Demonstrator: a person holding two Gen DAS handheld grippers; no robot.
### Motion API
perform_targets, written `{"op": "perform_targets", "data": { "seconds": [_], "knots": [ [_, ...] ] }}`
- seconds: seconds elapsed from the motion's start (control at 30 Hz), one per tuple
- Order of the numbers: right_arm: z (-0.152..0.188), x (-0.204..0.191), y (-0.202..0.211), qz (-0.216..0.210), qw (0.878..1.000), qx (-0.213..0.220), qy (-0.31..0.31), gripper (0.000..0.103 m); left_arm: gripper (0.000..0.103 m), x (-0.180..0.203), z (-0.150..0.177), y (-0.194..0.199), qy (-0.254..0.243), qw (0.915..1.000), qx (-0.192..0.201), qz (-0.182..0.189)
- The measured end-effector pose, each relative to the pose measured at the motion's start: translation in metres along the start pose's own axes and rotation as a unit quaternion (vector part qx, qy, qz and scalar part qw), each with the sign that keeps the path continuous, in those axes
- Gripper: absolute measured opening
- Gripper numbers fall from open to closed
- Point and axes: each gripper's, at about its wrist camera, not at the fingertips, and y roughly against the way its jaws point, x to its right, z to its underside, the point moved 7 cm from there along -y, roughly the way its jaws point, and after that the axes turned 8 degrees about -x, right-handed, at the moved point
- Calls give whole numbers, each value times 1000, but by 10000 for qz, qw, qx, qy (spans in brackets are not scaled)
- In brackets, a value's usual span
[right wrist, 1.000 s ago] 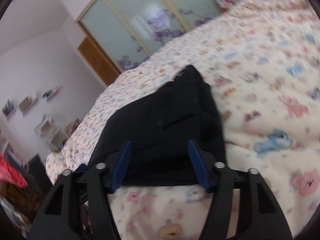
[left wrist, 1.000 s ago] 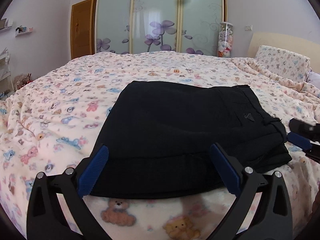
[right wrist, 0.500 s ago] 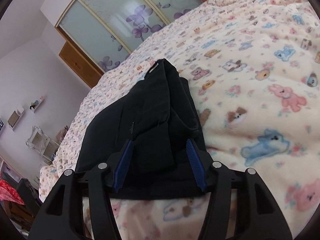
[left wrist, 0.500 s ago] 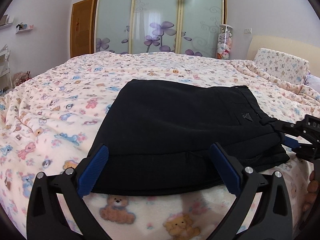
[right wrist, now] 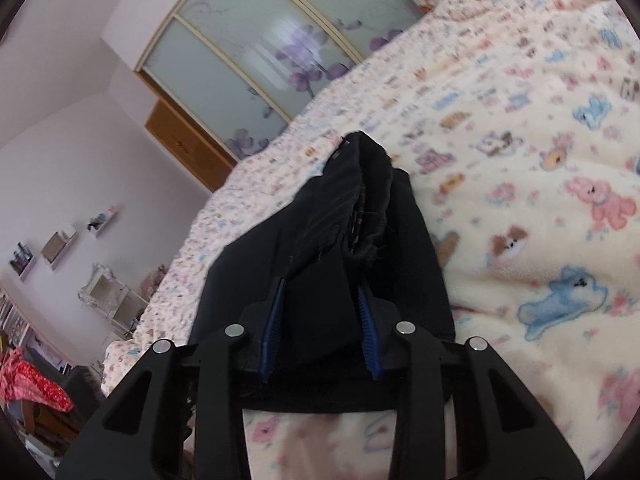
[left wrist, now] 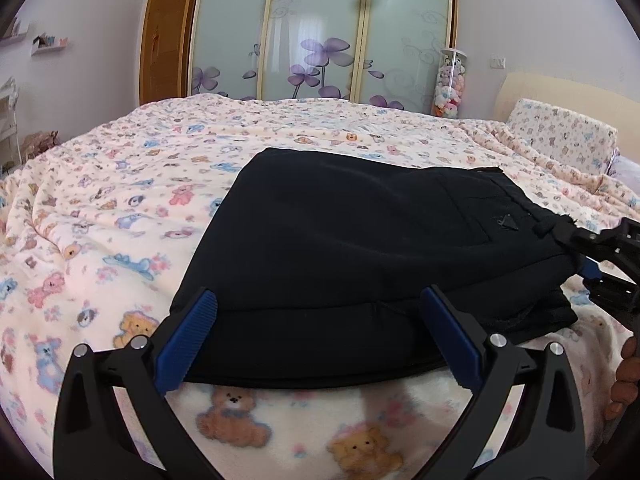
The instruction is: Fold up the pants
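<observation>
Right gripper [left wrist: 600, 264] cut off by right edge in left view. Bedspread [right wrist: 500, 128] far part blurred. Jar [left wrist: 450, 84] contents too small to identify.

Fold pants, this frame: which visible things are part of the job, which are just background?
Job:
- black pants, partly folded on the bed
- right gripper, closing on a raised fold of the pants
- left gripper, open at the near edge

Background:
- teddy-print blanket
- pillow
- jar of plush toys
- wardrobe doors
- wall shelves
</observation>
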Motion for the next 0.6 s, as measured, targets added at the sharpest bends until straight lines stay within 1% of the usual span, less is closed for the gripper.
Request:
{"op": "perform_targets", "data": {
  "seconds": [0.07, 0.13, 0.2, 0.27, 0.3, 0.33, 0.37, 0.4, 0.43, 0.47, 0.53, 0.6],
  "knots": [
    [0, 1, 8, -130, 9998, 88, -98, 24, 101, -2, 0, 0, 56, 10000, 3, 69],
    [2, 7, 8, -129, 9996, 52, -242, 22, 101, -3, 1, 1, 76, 9999, 11, 108],
    [4, 14, 1, 107, 9996, -59, -269, 22, 101, -3, 1, 1, 69, 9999, 10, 110],
    [6, 18, -5, 411, 9989, -177, -172, 23, 101, -3, 1, 1, 53, 9999, 4, 103],
    [6, 18, -5, 459, 9987, -175, -135, 23, 101, -3, 1, 1, 42, 9999, 4, 98],
    [6, 18, -6, 546, 9983, -200, -78, 26, 101, -3, 1, 1, 38, 9999, 3, 95],
    [6, 20, -7, 620, 9978, -231, -69, 31, 101, -3, 1, 1, 44, 9999, 1, 101],
    [5, 23, -9, 596, 9977, -277, -167, 35, 101, -3, 1, 2, 44, 9999, 5, 108],
    [8, 24, -9, 524, 9978, -310, -262, 45, 101, -3, 1, 2, 46, 9999, 6, 111],
    [7, 25, -10, 426, 9979, -330, -350, 53, 101, -3, 1, 3, 62, 9999, 10, 144],
    [3, 26, -14, 340, 9980, -328, -419, 58, 101, -4, 0, 8, 117, 9997, 11, 212],
    [-1, 25, -20, 322, 9979, -360, -425, 59, 101, -7, -1, 17, 216, 9995, 67, 204]
  ]
}}
